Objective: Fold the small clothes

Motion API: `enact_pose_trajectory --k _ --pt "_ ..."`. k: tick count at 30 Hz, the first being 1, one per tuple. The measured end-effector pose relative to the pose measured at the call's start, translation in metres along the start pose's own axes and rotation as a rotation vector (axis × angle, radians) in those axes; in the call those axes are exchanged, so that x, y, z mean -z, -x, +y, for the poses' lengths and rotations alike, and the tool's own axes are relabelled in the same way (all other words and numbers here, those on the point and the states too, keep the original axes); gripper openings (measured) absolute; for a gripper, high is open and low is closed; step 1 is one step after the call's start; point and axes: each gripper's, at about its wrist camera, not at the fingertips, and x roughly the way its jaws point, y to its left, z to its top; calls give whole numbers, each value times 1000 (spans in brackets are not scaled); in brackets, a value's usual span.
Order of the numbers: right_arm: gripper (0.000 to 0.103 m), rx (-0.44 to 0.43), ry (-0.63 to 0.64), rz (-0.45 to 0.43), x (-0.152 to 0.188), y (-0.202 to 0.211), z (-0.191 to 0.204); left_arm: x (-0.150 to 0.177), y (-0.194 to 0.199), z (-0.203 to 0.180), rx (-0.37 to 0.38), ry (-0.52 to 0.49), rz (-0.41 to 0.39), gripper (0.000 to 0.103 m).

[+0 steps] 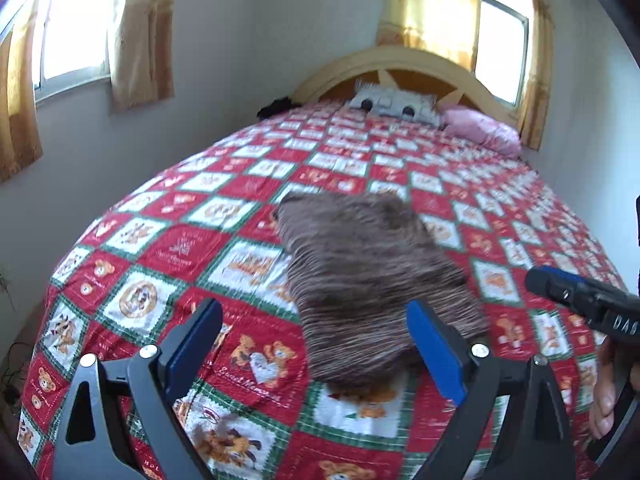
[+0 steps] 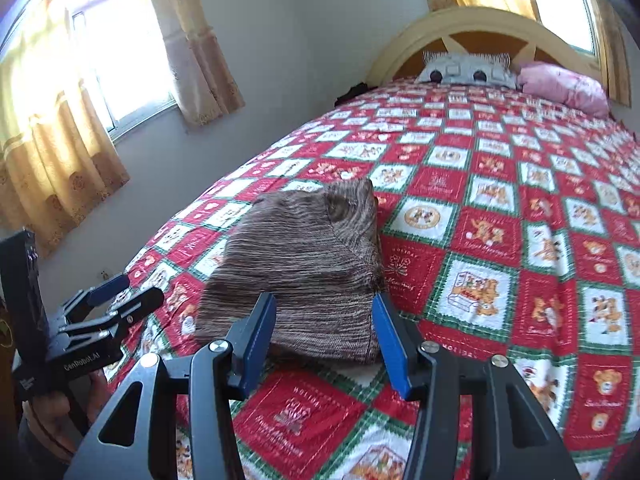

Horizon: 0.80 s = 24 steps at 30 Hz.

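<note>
A brown striped knit garment (image 1: 372, 276) lies folded in a compact bundle on the red patterned bedspread (image 1: 168, 248). It also shows in the right wrist view (image 2: 304, 272). My left gripper (image 1: 316, 344) is open and empty, just short of the garment's near left edge. My right gripper (image 2: 324, 332) is open and empty, its blue fingers either side of the garment's near edge, not touching it that I can tell. The right gripper also shows at the right edge of the left wrist view (image 1: 560, 286); the left gripper shows at the left of the right wrist view (image 2: 116, 292).
The bed fills both views. A grey patterned pillow (image 1: 394, 104) and a pink pillow (image 1: 480, 128) lie at the wooden headboard (image 1: 400, 64). Curtained windows (image 1: 72, 32) stand on the left wall and behind the bed. A dark item (image 1: 274, 108) lies at the bed's far left corner.
</note>
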Motion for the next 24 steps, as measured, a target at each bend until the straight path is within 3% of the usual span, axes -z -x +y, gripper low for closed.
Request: enact_pose_trajectory --k 7,11,24 --pt "53 21 9 -71 1 38 14 -12 35 -7 10 -10 -89 99" --pt "59 35 30 -110 -1 55 23 -17 46 -8 20 -5 -120 102" --pt "60 36 48 -126 2 66 33 -15 52 -11 14 -9 -136 102"
